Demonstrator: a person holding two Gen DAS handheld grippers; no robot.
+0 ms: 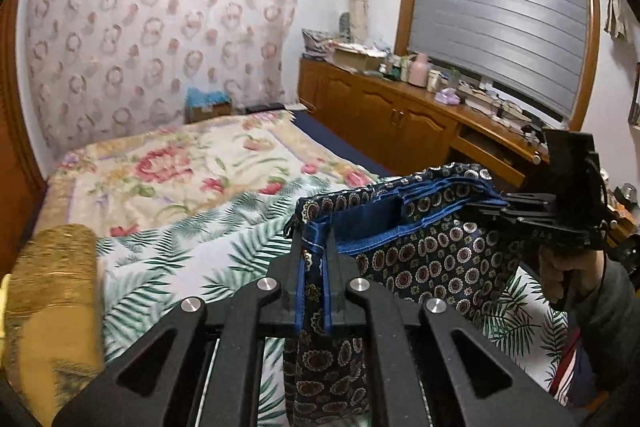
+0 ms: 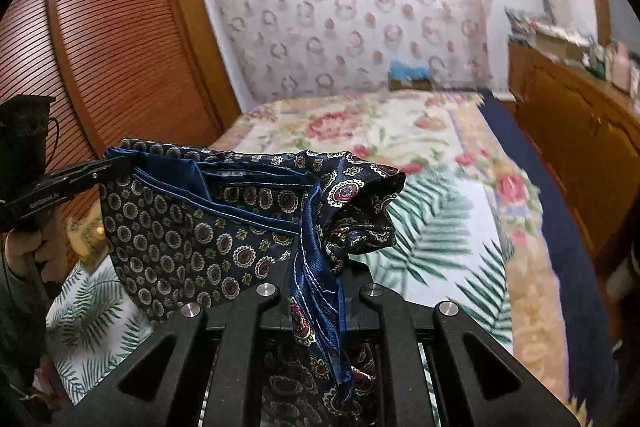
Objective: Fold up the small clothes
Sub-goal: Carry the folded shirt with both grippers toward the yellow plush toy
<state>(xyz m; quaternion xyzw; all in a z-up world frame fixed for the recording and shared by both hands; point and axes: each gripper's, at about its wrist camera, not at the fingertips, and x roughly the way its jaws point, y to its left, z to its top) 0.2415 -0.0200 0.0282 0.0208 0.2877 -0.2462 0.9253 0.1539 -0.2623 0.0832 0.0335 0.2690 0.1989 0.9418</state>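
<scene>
A small dark navy garment (image 1: 432,243) with round medallion print and a blue waistband hangs stretched in the air between both grippers, above the bed. My left gripper (image 1: 314,251) is shut on one end of its waistband. My right gripper (image 2: 316,267) is shut on the other end, with cloth bunched over its fingers. The garment (image 2: 192,227) also shows in the right wrist view. The right gripper (image 1: 500,205) appears in the left wrist view, and the left gripper (image 2: 116,167) in the right wrist view, each clamped on the fabric.
A bed with a palm-leaf sheet (image 1: 192,247) and floral blanket (image 1: 180,163) lies below. A gold cushion (image 1: 52,291) sits at the left. A wooden cabinet (image 1: 380,115) with clutter runs along the right, and a louvred wardrobe (image 2: 120,39) stands at the left.
</scene>
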